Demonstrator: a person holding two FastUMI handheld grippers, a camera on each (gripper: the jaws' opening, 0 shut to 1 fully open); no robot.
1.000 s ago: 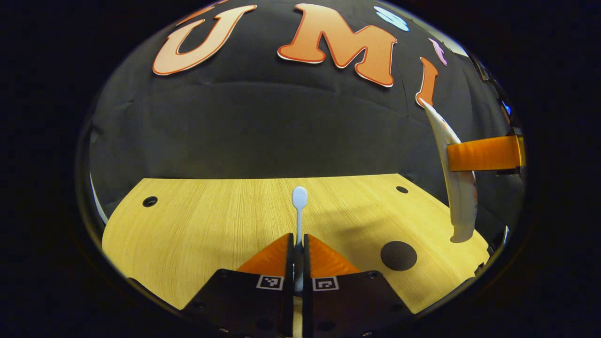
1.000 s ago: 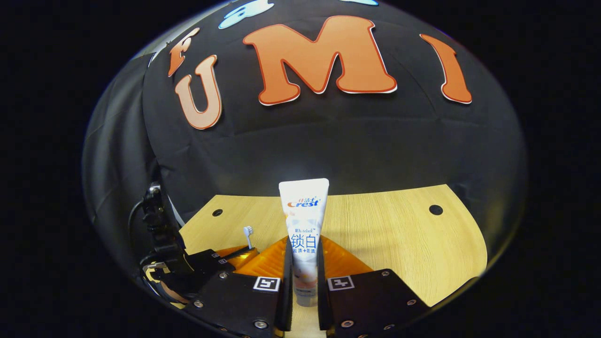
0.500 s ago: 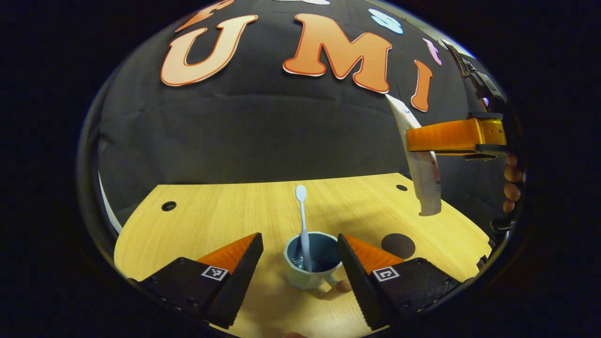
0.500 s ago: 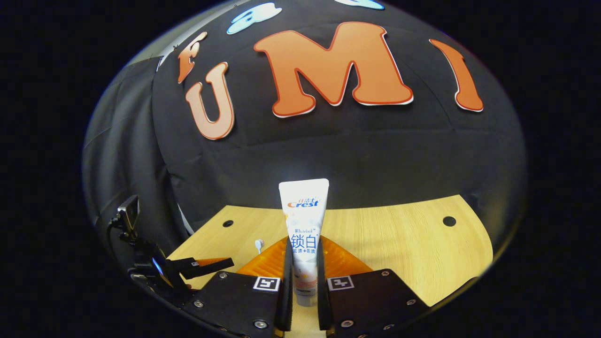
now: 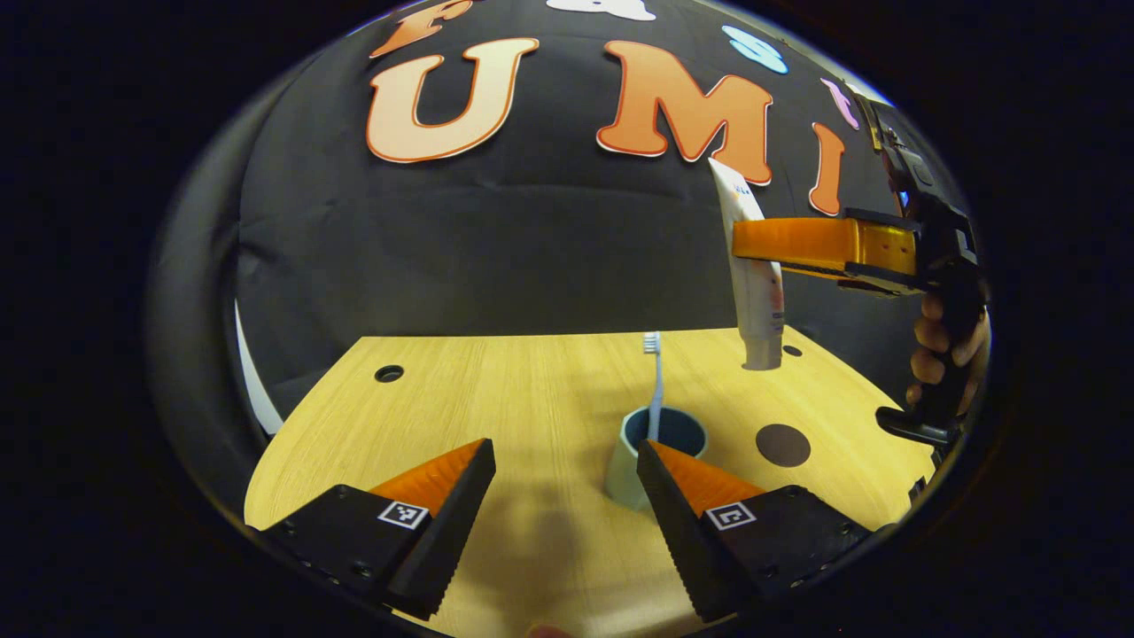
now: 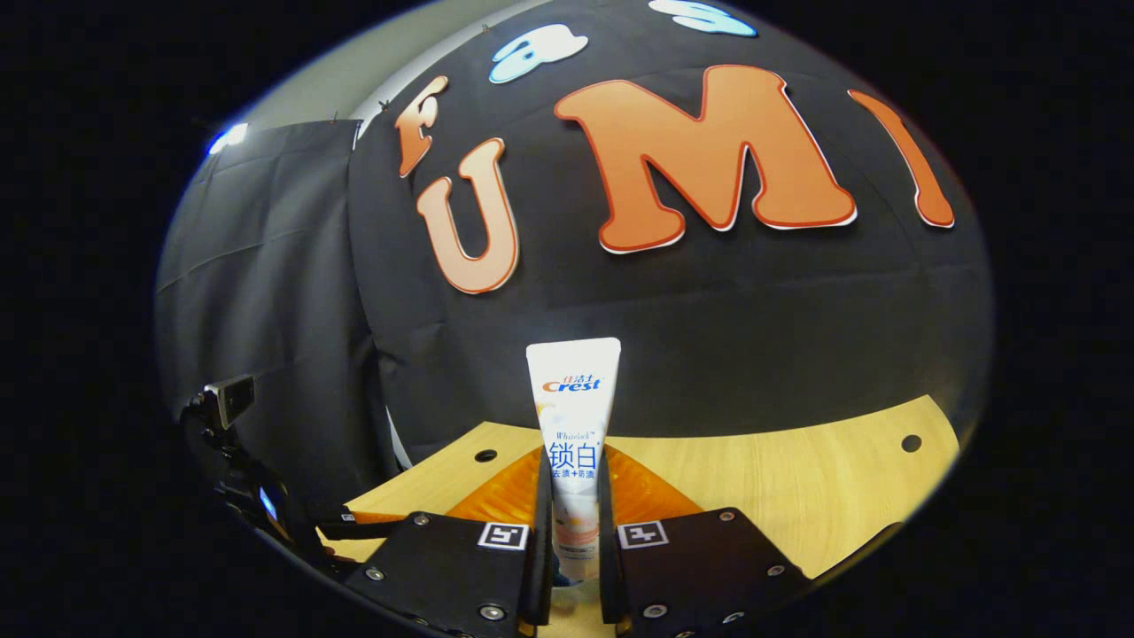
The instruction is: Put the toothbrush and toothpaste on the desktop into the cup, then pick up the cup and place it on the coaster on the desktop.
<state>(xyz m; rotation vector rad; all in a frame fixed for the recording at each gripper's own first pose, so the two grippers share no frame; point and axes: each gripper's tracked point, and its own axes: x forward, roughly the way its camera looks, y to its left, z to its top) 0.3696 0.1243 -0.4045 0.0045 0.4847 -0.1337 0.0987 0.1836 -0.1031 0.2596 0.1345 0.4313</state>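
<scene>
Hanging upright in clenched right gripper [image 6: 574, 532]: soft white plastic toothpaste tube [image 5: 753, 292], long way up-down, cap end down. Round pale blue cup [image 5: 651, 456] sits below and to tube's left, near right edge of smooth light wood table [image 5: 496, 390]. Thin white toothbrush [image 5: 654, 385] stands inside cup, bristles up. Flat dark round coaster [image 5: 783, 445] just beside cup. Left gripper [image 5: 563, 514] wide apart, holding nothing, closest to cup.

- Right gripper [image 6: 574, 540], black with orange fingers, clamps an upright white toothpaste tube [image 6: 574, 425]
- Pale wooden desktop [image 6: 797, 478] lies beyond
</scene>
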